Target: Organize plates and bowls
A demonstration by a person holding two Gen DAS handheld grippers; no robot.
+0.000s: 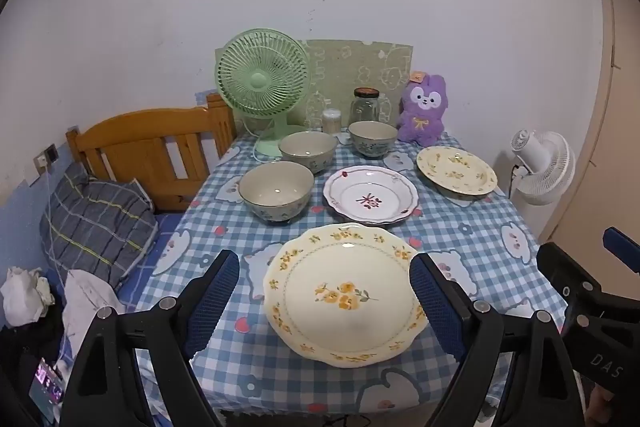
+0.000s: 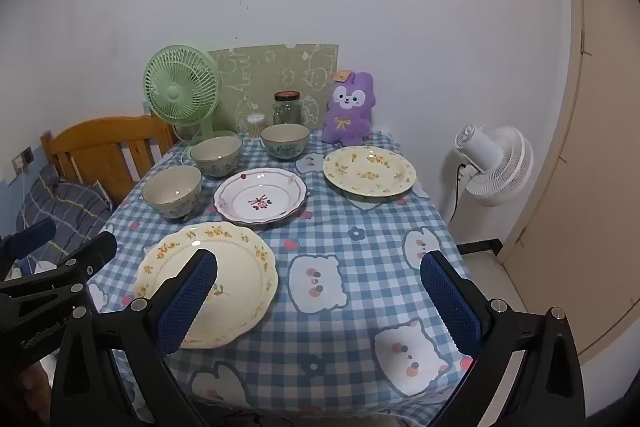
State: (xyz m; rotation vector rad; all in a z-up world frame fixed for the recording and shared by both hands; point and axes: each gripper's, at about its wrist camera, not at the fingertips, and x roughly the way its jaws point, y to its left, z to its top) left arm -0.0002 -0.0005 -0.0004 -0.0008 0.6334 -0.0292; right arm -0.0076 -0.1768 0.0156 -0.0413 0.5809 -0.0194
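Note:
On the blue checked table (image 1: 460,227) lies a large cream plate with yellow flowers (image 1: 346,293) (image 2: 240,279) at the front. Behind it are a white plate with a pink rim (image 1: 370,197) (image 2: 260,197) and, to the right, a deeper cream plate (image 1: 456,171) (image 2: 369,171). Three grey-blue bowls (image 1: 276,189) (image 1: 308,149) (image 1: 372,137) run from the left towards the back. My left gripper (image 1: 325,259) is open and hovers before the large plate, touching nothing. My right gripper (image 2: 320,261) is open over bare cloth to the plate's right.
At the table's back stand a green fan (image 1: 262,83), a glass jar (image 1: 365,105), a small toothpick pot (image 1: 331,119) and a purple plush (image 1: 424,111). A wooden headboard (image 1: 152,147) and pillow (image 1: 96,223) lie left. A white fan (image 2: 496,167) stands right.

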